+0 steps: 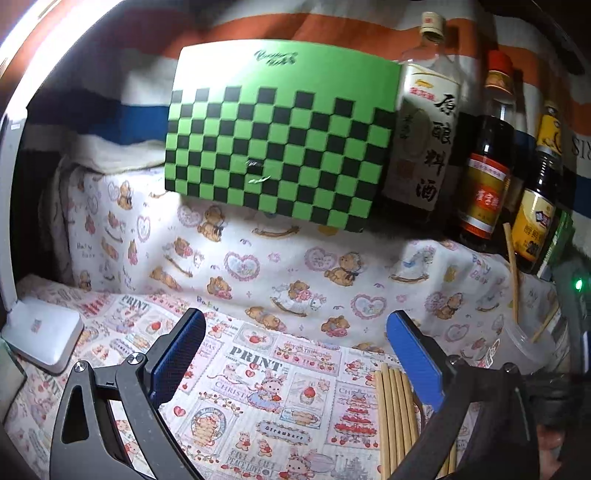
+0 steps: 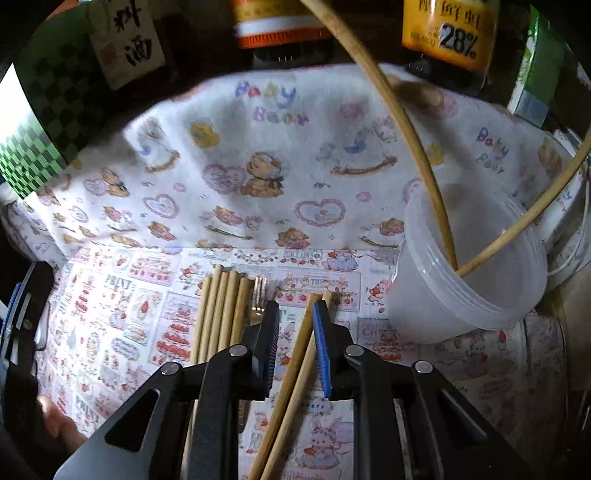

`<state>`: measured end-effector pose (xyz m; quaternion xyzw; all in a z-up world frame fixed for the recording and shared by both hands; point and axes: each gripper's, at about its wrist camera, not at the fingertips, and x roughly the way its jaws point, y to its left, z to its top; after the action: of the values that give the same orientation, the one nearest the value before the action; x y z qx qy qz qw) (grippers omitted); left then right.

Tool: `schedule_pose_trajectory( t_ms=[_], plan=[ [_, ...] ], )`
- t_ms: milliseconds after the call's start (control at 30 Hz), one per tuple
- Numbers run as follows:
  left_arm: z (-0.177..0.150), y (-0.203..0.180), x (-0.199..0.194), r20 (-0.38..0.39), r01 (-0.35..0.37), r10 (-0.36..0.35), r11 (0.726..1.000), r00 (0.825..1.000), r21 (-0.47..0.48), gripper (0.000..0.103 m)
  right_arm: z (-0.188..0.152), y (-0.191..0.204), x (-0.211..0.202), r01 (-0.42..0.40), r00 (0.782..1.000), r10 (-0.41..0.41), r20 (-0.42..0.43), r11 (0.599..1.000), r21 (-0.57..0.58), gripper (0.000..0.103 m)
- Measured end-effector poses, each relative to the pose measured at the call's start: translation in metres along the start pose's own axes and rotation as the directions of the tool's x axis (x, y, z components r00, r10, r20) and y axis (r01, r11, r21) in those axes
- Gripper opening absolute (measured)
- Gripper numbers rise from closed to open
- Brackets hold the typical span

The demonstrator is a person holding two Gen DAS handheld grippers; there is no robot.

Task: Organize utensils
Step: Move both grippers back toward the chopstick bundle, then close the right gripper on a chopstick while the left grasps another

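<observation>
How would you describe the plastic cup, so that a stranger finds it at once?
Look at the cartoon-print cloth, on the side below the dark sauce bottles. There stands a translucent plastic cup, open on top. Unlike the chopsticks lying flat beside it, it holds two chopsticks leaning out.

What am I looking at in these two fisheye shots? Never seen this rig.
No robot: a person holds a two-finger gripper in each hand, each carrying a forward-looking camera. The left view shows the left gripper open and empty over a cartoon-print cloth, facing a green-and-black checkered board and dark sauce bottles. The right view shows the right gripper open, its jaws either side of two loose bamboo chopsticks, not yet gripping. Beside it lie a row of bamboo chopsticks and a translucent plastic tub already holding two.
</observation>
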<state>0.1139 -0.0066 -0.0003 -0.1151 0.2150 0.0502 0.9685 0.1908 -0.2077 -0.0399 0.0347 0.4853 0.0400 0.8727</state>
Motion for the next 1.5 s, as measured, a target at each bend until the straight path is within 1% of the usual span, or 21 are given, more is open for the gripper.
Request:
schedule_pose_trajectory(
  t_ms=[100,200,367,467,667,733,833,900,1033,1200,1300,1433,1500],
  plan=[
    [0.0,0.005,0.006,-0.022,-0.007,0.007,1.0,1.0,-0.008,0.098,0.0,-0.004,0.014,0.007,1.0,-0.007,-0.03,1.0,0.012,0.015],
    [-0.001,0.005,0.011,-0.028,-0.036,0.037,0.999,0.999,0.021,0.098,0.002,-0.01,0.025,-0.002,0.999,0.005,-0.053,0.999,0.044,0.009],
    [-0.001,0.003,0.009,-0.018,-0.051,0.052,0.997,0.998,0.051,0.098,0.005,-0.021,0.034,0.031,0.998,-0.028,-0.055,0.998,0.054,0.008],
    [0.003,0.008,0.004,-0.011,-0.049,0.049,0.998,0.999,0.033,0.098,0.006,-0.025,0.041,0.025,0.997,-0.021,-0.072,0.998,0.059,0.008],
    [0.005,0.012,-0.002,0.012,-0.072,0.072,0.997,0.997,0.021,0.098,0.001,-0.029,0.053,0.029,0.997,-0.023,-0.079,0.997,0.07,0.008],
    [0.005,0.012,0.0,-0.005,-0.065,0.065,0.998,0.998,0.014,0.098,-0.001,-0.031,0.054,0.028,0.997,-0.022,-0.079,0.997,0.079,0.009],
    [0.005,0.012,-0.002,-0.021,-0.038,0.038,0.999,0.999,-0.011,0.098,-0.002,-0.031,0.059,0.047,0.996,-0.042,-0.073,0.996,0.069,0.009],
    [0.007,0.011,-0.006,-0.011,-0.037,0.037,0.999,0.999,-0.009,0.098,-0.002,-0.033,0.062,0.035,0.997,-0.029,-0.078,0.997,0.073,0.009],
    [0.009,0.01,-0.01,0.002,-0.036,0.036,0.999,0.999,-0.011,0.098,-0.001,-0.032,0.062,0.042,0.997,-0.038,-0.075,0.997,0.062,0.009],
    [0.008,0.009,-0.007,-0.014,-0.031,0.031,0.999,0.999,-0.009,0.098,-0.003,-0.024,0.066,0.046,0.996,-0.042,-0.072,0.998,0.047,0.009],
    [0.006,0.007,-0.005,-0.017,-0.038,0.038,0.999,0.999,0.005,0.098,-0.005,-0.014,0.07,0.058,0.996,-0.057,-0.064,0.998,0.008,0.009],
    [0.005,0.011,-0.002,-0.052,-0.003,0.002,1.0,0.999,-0.031,0.098,-0.007,-0.006,0.076,0.059,0.996,-0.059,-0.065,0.998,0.0,0.009],
    [0.005,0.009,-0.001,-0.066,0.001,-0.002,1.0,0.998,-0.019,0.098,-0.009,0.0,0.079,0.067,0.996,-0.067,-0.063,0.998,-0.014,0.009]
  ],
)
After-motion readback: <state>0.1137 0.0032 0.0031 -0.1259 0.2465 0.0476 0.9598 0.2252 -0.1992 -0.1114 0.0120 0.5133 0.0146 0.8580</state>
